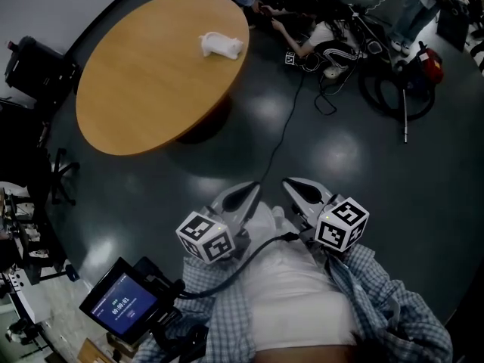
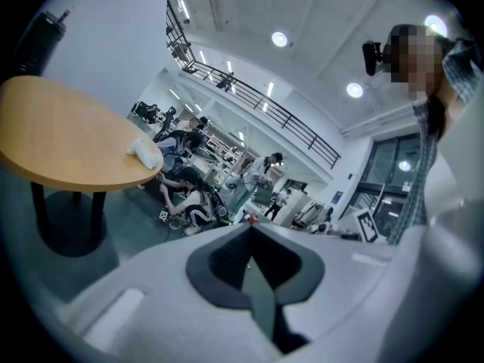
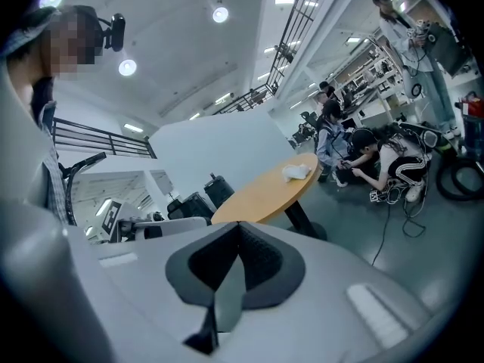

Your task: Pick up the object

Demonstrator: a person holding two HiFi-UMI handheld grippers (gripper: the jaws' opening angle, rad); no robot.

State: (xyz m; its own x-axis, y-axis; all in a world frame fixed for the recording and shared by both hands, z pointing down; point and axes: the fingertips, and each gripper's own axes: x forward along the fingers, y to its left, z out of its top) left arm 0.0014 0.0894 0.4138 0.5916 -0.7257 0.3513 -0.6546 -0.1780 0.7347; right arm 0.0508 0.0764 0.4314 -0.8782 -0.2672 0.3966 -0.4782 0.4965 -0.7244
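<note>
A small white crumpled object (image 1: 222,44) lies on the far side of a round wooden table (image 1: 136,89). It also shows in the left gripper view as the white object (image 2: 144,153) near the table's edge (image 2: 68,172), and in the right gripper view as a white lump (image 3: 298,172) on the table (image 3: 261,195). My left gripper (image 1: 248,193) and right gripper (image 1: 293,184) are held close to my body, well short of the table. Both are shut with nothing between the jaws, left (image 2: 249,267) and right (image 3: 235,259).
People sit and crouch on the dark floor beyond the table among cables (image 1: 318,89) and a vacuum hose (image 1: 397,89). A black chair (image 1: 34,66) stands left of the table. A screen device (image 1: 121,302) hangs at my lower left.
</note>
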